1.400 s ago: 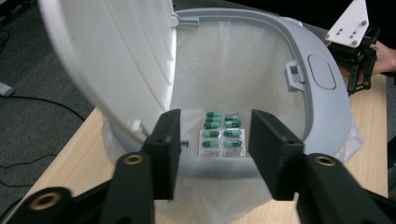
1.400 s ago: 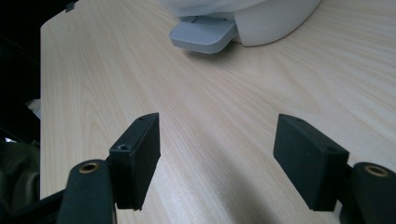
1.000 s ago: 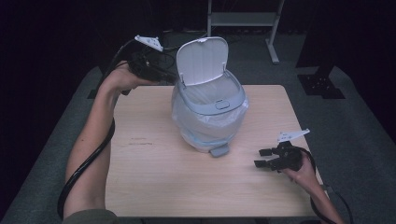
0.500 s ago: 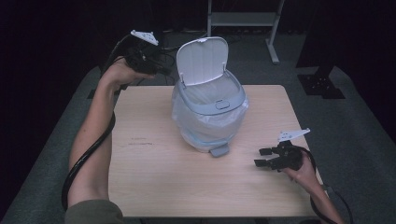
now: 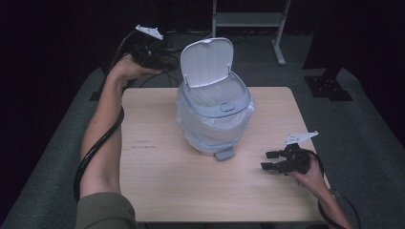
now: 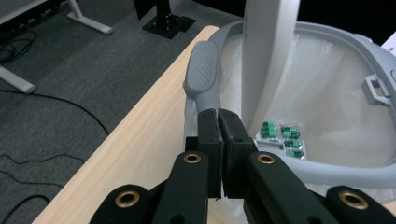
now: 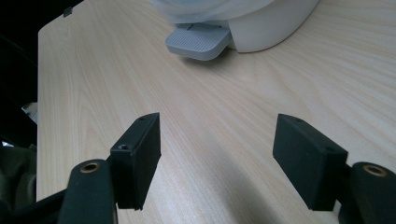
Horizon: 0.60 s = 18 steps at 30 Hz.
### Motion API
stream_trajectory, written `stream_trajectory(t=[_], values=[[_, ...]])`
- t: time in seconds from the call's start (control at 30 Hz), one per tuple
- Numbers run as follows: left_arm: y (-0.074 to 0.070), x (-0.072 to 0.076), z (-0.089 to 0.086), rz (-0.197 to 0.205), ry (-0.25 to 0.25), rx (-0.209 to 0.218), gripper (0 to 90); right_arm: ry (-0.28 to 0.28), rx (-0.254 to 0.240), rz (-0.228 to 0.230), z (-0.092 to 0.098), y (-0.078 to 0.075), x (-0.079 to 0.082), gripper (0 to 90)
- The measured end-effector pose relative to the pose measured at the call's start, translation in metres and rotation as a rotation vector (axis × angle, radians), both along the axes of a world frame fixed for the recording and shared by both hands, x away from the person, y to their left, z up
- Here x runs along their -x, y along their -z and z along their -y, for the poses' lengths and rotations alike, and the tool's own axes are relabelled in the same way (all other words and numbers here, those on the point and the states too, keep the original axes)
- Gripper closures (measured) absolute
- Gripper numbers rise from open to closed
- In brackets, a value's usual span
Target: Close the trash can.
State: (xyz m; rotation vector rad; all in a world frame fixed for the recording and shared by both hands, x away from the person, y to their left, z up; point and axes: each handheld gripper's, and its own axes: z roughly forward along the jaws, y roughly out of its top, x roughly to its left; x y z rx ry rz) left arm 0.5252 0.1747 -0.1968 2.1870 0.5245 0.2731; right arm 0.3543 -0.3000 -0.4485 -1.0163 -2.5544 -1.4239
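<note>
Left gripper (image 6: 218, 122): jaws pressed together with nothing between them; having just closed. In the high view it is held up behind the far left corner of the table (image 5: 157, 191), beside the bin.
Right gripper (image 7: 217, 158): jaws wide apart, empty, resting low over the near right part of the table, well apart from the bin.
Pedal bin (image 5: 213, 125): stands mid-table, lined with a translucent bag (image 6: 327, 93); the grey rim (image 6: 205, 70) clamps the bag in place.
Lid (image 5: 207, 61): raised, standing nearly upright at the bin's far side.
Foot pedal (image 7: 198, 41): at the bin's base, facing the right gripper, untouched.
Blister packs (image 6: 282, 139): two packs of green capsules lie inside the bag at the bottom of the bin.
Done, judged: the packs are already in the bin and neither gripper holds anything.
Left, judged: the lid remains open; lowering it appears to be the outstanding step. No further loose items are seen on the table.
</note>
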Motion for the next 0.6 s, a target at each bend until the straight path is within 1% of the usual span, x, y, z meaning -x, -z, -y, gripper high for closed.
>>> stream_trajectory(t=[0.3, 0.37, 0.47, 0.6], values=[[-0.004, -0.006, 0.012, 0.0, 0.017, 0.006, 88.7, 0.001, -0.001, 0.003, 0.002, 0.0, 0.0, 31.1], [-0.005, -0.007, 0.016, -0.001, 0.025, 0.014, 88.6, 0.002, -0.001, 0.003, 0.002, 0.0, 0.0, 31.1], [-0.007, -0.008, 0.019, -0.012, 0.034, -0.005, 88.5, 0.004, -0.003, 0.003, 0.003, -0.001, 0.001, 31.1], [-0.008, -0.009, 0.022, -0.018, 0.045, -0.008, 88.6, 0.006, -0.002, 0.004, 0.004, -0.001, 0.001, 31.1]])
